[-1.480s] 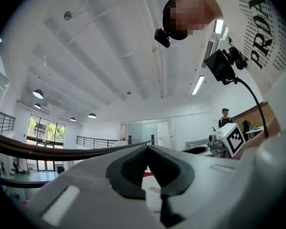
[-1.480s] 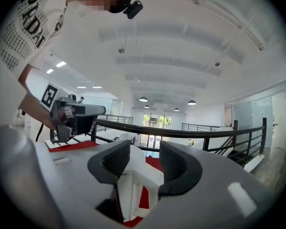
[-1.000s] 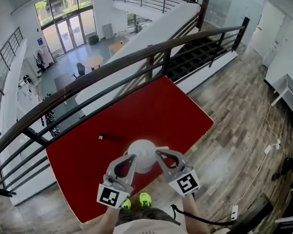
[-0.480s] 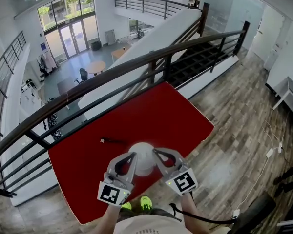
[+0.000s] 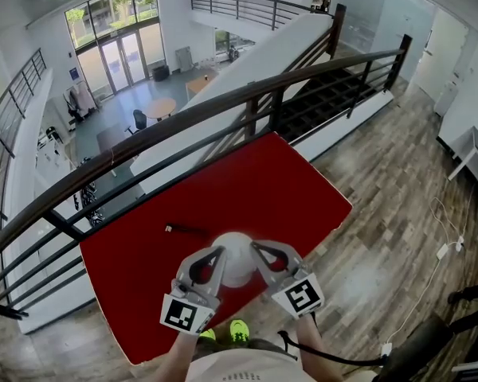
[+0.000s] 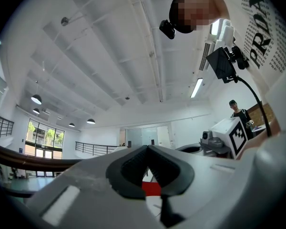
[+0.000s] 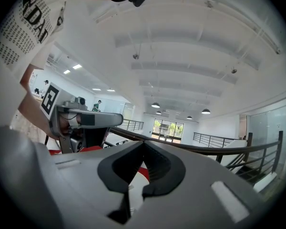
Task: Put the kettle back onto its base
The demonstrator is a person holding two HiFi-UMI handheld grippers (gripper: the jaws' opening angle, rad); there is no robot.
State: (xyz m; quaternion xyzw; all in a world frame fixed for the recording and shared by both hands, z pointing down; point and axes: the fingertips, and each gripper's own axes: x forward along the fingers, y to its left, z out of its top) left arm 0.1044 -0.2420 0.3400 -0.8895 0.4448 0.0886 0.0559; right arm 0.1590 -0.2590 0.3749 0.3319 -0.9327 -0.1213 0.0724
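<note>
Progress is judged unclear: the white kettle [image 5: 235,259] is seen on the red table [image 5: 263,181] between the left gripper [image 5: 217,253] and right gripper [image 5: 255,248], both pressed together empty, and no base can be made out.

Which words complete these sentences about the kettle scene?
The table under the white kettle is ___.
The kettle sits ___ the left gripper and the right gripper.
Both grippers' jaws are ___.
Missing words: red; between; shut.

Matt red table [image 5: 291,188], maybe cloth; wood-plank floor [image 5: 382,173]; smooth white kettle [image 5: 235,255].
</note>
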